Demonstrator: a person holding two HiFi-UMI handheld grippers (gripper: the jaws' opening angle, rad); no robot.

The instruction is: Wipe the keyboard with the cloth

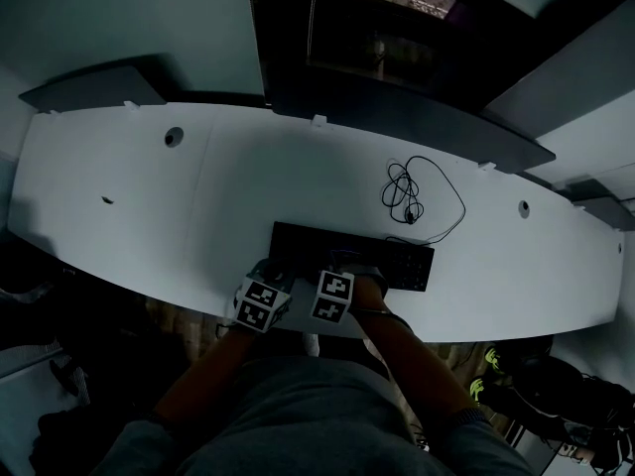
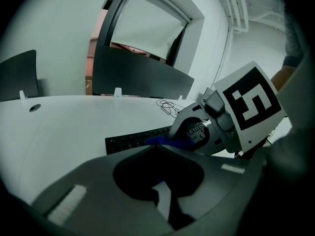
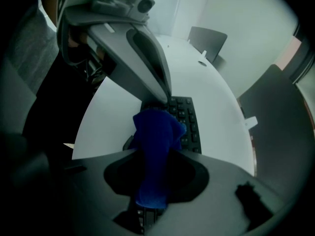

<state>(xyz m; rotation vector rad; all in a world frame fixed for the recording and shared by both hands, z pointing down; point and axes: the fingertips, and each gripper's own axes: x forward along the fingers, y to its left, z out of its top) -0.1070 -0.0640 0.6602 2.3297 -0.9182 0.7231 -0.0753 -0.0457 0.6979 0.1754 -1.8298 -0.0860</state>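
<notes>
Right tool clamps the blue cloth over the keyboard on the bench; left tool, jaws together, sits at its end. Wiping looks under way; next, drag cloth along keys

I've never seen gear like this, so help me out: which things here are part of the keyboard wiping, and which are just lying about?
In the job: keyboard; blue cloth, clamped in the right gripper; left gripper, jaws together, by the keyboard.
Just lying about: coiled cable beyond the keyboard on the white desk; dark divider panel.
</notes>
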